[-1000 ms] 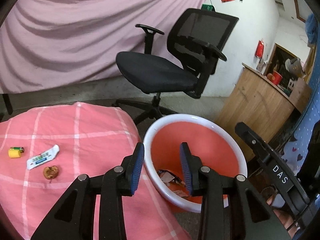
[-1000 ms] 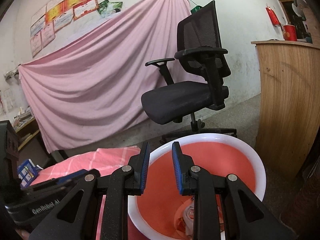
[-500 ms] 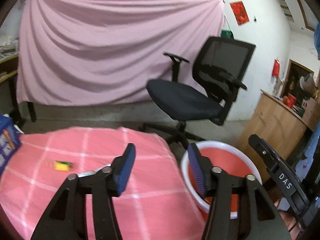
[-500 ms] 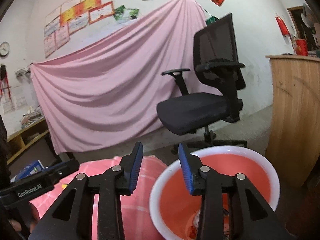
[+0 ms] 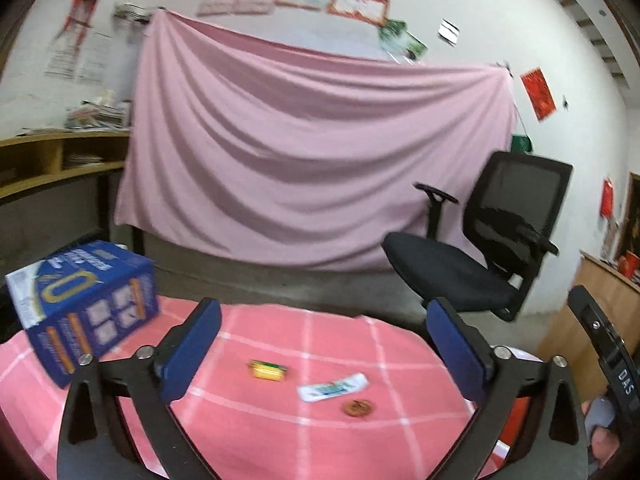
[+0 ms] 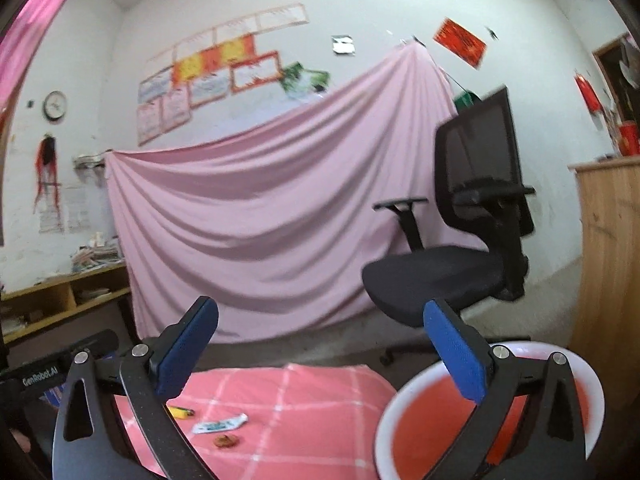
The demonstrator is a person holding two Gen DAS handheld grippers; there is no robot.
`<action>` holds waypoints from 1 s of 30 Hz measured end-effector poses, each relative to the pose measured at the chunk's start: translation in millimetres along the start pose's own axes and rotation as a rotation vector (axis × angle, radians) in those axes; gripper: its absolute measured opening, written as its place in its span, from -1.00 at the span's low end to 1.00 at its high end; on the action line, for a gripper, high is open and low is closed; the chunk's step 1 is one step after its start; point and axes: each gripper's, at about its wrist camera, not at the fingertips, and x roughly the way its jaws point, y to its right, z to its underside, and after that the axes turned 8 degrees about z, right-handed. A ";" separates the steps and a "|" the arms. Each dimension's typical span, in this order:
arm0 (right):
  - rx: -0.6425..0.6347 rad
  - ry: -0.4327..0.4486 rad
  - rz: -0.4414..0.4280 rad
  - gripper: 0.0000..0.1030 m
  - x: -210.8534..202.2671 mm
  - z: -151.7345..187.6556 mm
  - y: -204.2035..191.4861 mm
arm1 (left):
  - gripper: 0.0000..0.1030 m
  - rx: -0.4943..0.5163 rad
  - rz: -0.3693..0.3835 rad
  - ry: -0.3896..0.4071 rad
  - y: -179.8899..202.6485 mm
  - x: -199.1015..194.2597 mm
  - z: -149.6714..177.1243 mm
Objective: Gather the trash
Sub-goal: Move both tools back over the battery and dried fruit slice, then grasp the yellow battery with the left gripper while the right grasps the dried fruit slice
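— Left gripper?
— Jaws spread wide, just been opening, nothing between the pads. Hovering above the pink checked tabletop.
— Right gripper?
— Same: jaws wide apart, just been opening, empty. Pointing about level toward the draped pink sheet and the black office chair.
— Trash on the tabletop?
— Three pieces, close together near the middle. Yellow wrapper farthest left, white and blue wrapper just right of it, small brown scrap nearest, close to the white one. None touching a gripper.
— Same three from the right wrist view?
— Yes: yellow one partly behind the left jaw, white one, brown scrap nearest.
— Bin?
— Red basin with white rim right of the tabletop, low in the near right. Contents not readable.
— Anything else?
— Blue box at the tabletop's far left, tilted.
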 end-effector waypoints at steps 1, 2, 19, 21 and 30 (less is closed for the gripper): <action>-0.019 0.011 -0.013 1.00 -0.3 0.5 -6.3 | 0.97 0.000 -0.014 0.014 -5.7 -3.3 0.8; -0.039 0.022 -0.024 1.00 -0.3 1.5 -12.7 | 0.97 0.003 -0.026 0.023 -10.9 -6.2 1.6; -0.262 -0.137 -0.164 1.00 33.2 40.8 -83.0 | 0.97 0.099 -0.137 0.012 -70.3 -15.6 24.0; -0.279 -0.159 -0.166 1.00 37.3 45.7 -86.2 | 0.97 0.102 -0.139 -0.006 -72.3 -12.1 27.2; -0.340 -0.357 -0.144 1.00 68.0 68.0 -95.0 | 0.96 0.116 -0.128 -0.192 -82.3 22.1 38.6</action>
